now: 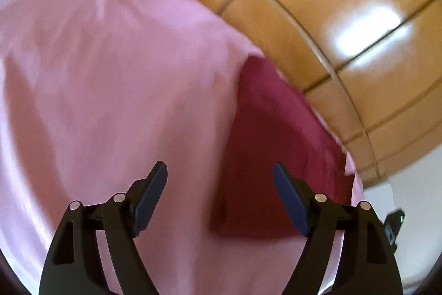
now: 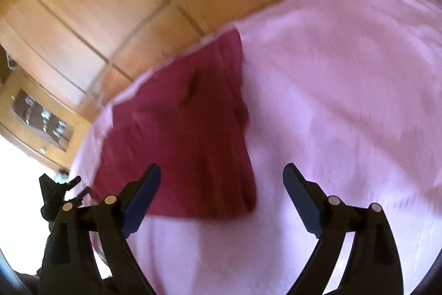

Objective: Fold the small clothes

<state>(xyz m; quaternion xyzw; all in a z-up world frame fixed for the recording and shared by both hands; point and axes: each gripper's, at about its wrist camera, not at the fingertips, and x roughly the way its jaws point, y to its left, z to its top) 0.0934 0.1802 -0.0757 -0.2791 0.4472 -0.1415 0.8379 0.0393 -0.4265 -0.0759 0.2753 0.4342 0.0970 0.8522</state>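
A dark red garment point(image 1: 276, 145), matt and soft with faint lengthwise creases, lies folded into a flat, roughly four-sided shape on a pale pink cloth point(image 1: 110, 73) that covers the surface; in both views the garment sits close to the cloth's far edge, beyond which glossy orange-brown floor tiles point(image 1: 345, 18) with dark grout lines catch bright window glare. The pink cloth is smooth and lightly rumpled, its weave lost in motion blur. The left hand-held gripper point(image 1: 220, 181) stands wide, nothing between its black, pivoted arms and dark blue ribbed pads point(image 1: 150, 201), and it hangs above the cloth with the garment's near edge just past its right pad. The right hand-held gripper point(image 2: 221, 183) is likewise spread wide and empty, its left pad in line with the garment's near corner and its right pad over bare pink cloth. The left wrist view alone shows a white wall patch and a small dark device point(image 1: 393, 223) at the lower right edge. The right wrist view alone shows a wooden cabinet front point(image 2: 36, 112) with a glazed panel and small shiny items behind it at the left, a black tripod-like object point(image 2: 55, 192) below that, and a shallow dent point(image 2: 193, 85) in the garment's upper half.
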